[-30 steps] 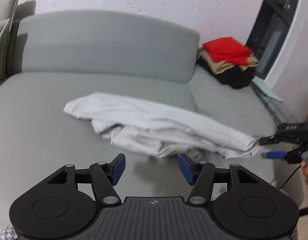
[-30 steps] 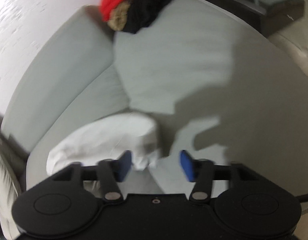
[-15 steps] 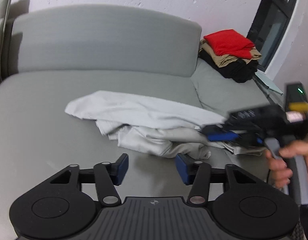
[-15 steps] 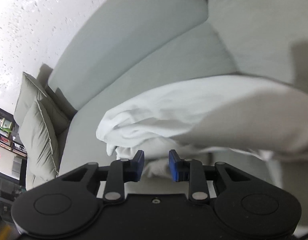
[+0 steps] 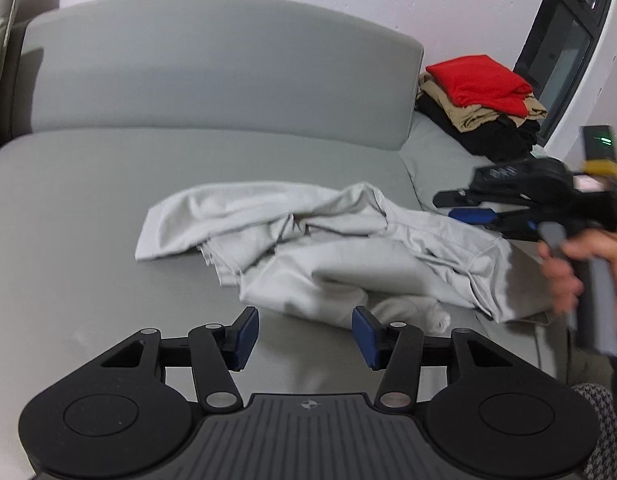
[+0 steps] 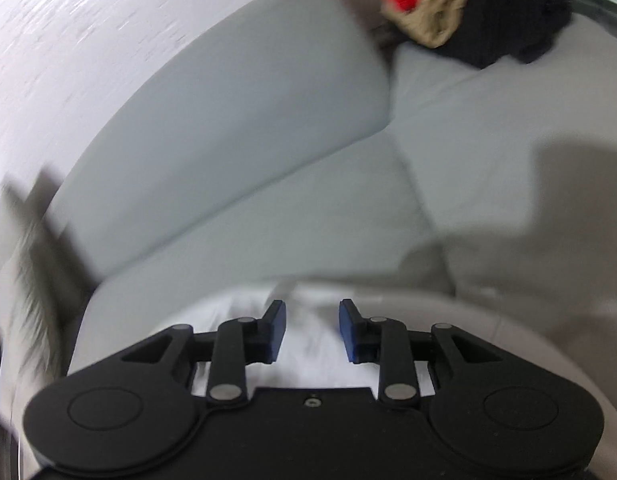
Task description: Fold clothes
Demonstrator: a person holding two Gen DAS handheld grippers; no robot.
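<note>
Centrally, a crumpled pale grey cloth garment lies on the grey fabric sofa. Left tongs stand apart, empty, before it. Right tongs, having just narrowed, hover apart above it, clamping nothing.

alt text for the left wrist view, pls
A crumpled pale grey garment lies on a grey sofa, just beyond the open left gripper. At right, a hand holds the right gripper over the garment's edge; folded clothes are stacked behind.

sofa grey | garment pale grey | folded top red
</note>
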